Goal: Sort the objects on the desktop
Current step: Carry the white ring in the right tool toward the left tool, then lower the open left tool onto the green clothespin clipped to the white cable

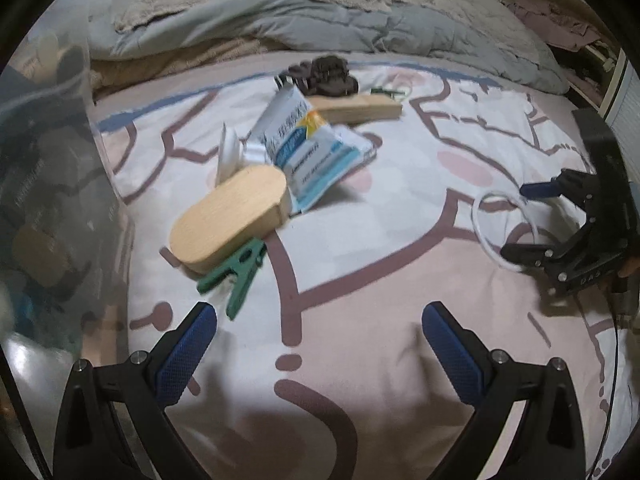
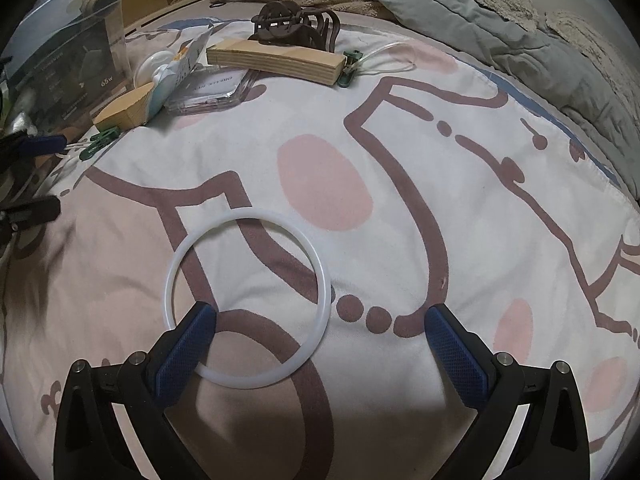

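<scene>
**Both grippers spread wide over a patterned bedsheet, white ring under the right one**

The patterned sheet (image 2: 400, 128), pink and white with brown outlines, covers the whole work surface; a rumpled grey duvet (image 1: 320, 28) lies along its far edge. A clear plastic bin (image 1: 48, 168) stands at the sheet's left side, dark items showing through its wall.

Taking the oval wooden block (image 1: 232, 216) as the landmark: a blue-and-white packet (image 1: 308, 152) leans just behind it, touching its far end, and a white round item (image 1: 230, 152) sits just behind its left part. A green clothespin (image 1: 236, 276) pokes out from under its near edge. Farther back lies a long wooden block (image 2: 276, 60), with a dark brown hair claw (image 2: 294, 22) behind it and a small green clip (image 2: 350, 64) at its right end. A clear phone case (image 2: 212, 92) lies between the two blocks.

The white ring (image 2: 248, 300) lies flat on the sheet, well to the right of the oval block. The right gripper (image 2: 320, 344) is spread wide, its left finger (image 2: 188, 352) overlapping the ring's near-left rim, nothing pinched. The left gripper (image 1: 320, 344) is also spread and empty, near the clothespin.
</scene>
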